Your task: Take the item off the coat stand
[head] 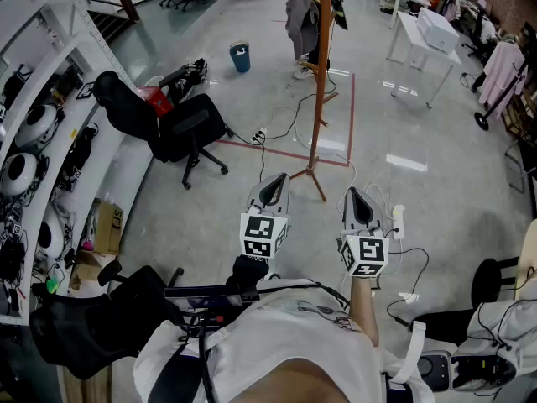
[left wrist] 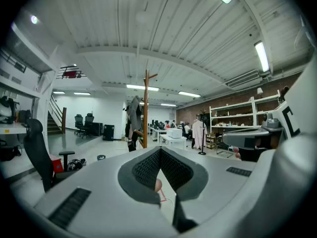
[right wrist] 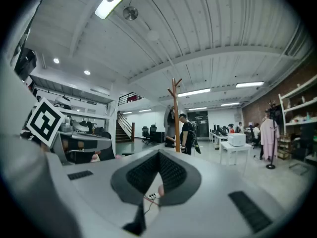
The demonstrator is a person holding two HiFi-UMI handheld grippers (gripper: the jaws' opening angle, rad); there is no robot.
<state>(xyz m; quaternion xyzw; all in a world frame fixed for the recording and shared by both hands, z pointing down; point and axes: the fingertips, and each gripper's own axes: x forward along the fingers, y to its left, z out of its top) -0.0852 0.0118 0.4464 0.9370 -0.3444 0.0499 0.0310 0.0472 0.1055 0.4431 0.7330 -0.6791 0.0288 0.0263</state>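
coat stand (head: 320, 99) top cut off by the head view's upper edge

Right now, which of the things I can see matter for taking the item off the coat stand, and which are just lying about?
Part of the job:
coat stand; grey garment hanging on it; left gripper and right gripper, both shut and empty.

Just lying about:
black office chair; blue bin; white table; power strip on the floor.
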